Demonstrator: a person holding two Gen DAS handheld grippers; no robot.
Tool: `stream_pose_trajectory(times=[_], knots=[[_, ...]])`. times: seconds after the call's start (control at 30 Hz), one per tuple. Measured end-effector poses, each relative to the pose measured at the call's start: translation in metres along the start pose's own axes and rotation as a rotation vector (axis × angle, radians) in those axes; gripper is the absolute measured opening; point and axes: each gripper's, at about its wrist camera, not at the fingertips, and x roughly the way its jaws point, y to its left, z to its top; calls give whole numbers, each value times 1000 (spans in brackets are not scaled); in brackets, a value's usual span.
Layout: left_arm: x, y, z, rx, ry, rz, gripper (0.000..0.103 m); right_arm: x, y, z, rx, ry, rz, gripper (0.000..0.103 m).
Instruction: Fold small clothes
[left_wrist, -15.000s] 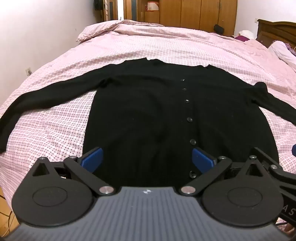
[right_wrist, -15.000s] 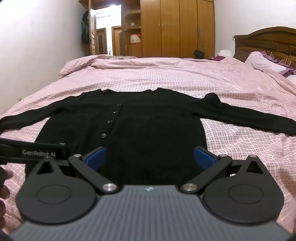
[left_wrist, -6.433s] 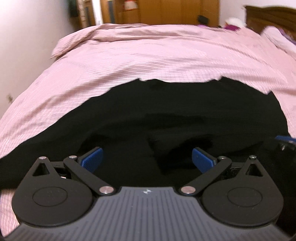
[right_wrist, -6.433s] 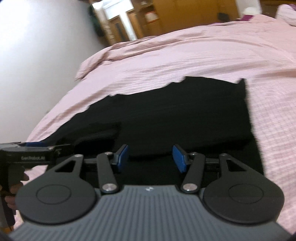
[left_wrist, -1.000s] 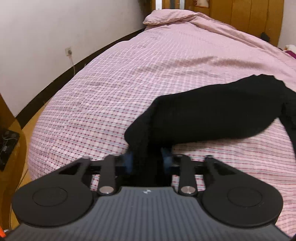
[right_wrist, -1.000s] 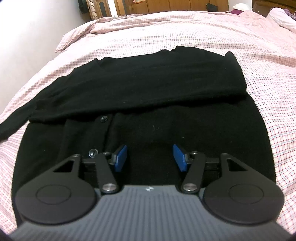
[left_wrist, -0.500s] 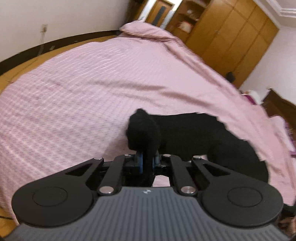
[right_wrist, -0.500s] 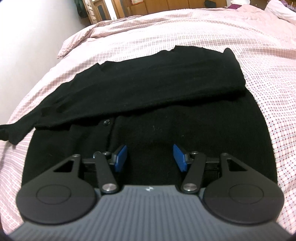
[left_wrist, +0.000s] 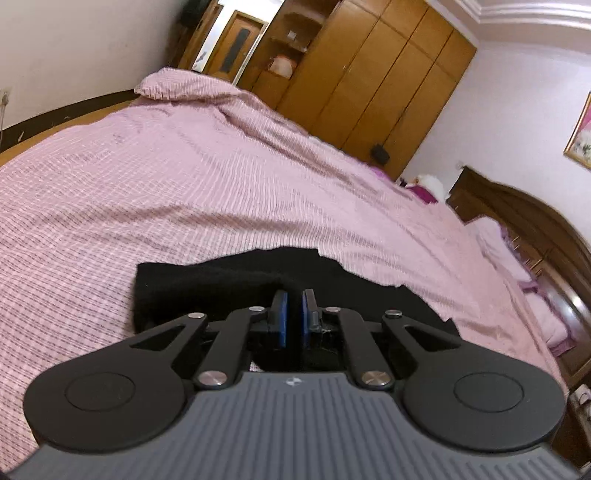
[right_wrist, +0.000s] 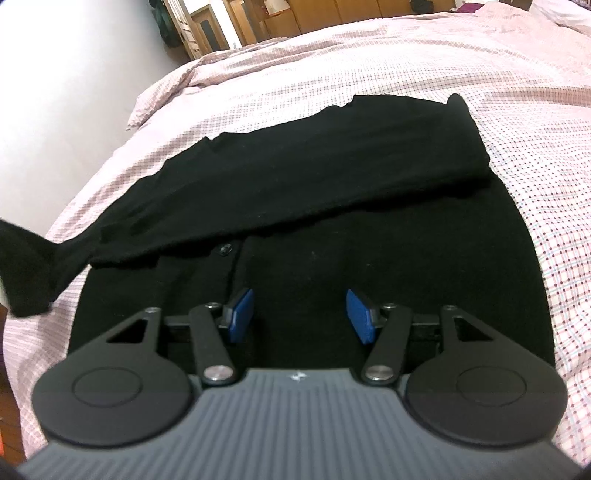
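Note:
A black cardigan lies on the pink checked bed, its right sleeve folded across the chest and a button showing below it. The left sleeve is lifted off the bed at the far left of the right wrist view. My left gripper is shut on the black sleeve, which bunches to the left of the pads and hangs under them. My right gripper is open and empty, low over the cardigan's lower body.
The pink checked bedcover spreads wide on all sides. Wooden wardrobes stand at the far wall and a dark headboard with pillows is on the right. A white wall runs along the left bed edge.
My left gripper has lifted the sleeve end and carried it right, over the cardigan's body. The right gripper has stayed open above the hem, shifting slightly.

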Motion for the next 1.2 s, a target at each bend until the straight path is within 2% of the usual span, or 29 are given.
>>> stream_pose_trajectory(times=[0.2, 0.33, 0.63, 0.8, 0.93, 1.2], knots=[[14, -8, -20, -4, 64, 78, 9, -7, 0, -1, -40, -18, -14, 59], [14, -3, -32, 29, 76, 163, 10, -8, 23, 5, -145, -40, 12, 59], [26, 24, -59, 75, 152, 398, 11, 12, 107, 10, -378, -24, 197, 58], [22, 48, -71, 23, 161, 472, 14, 28, 155, 4, -505, 2, 312, 58], [21, 57, -78, 17, 165, 548, 19, 43, 183, 2, -546, 33, 373, 58], [18, 70, -85, -12, 160, 584, 29, 71, 225, -1, -552, 73, 486, 58]])
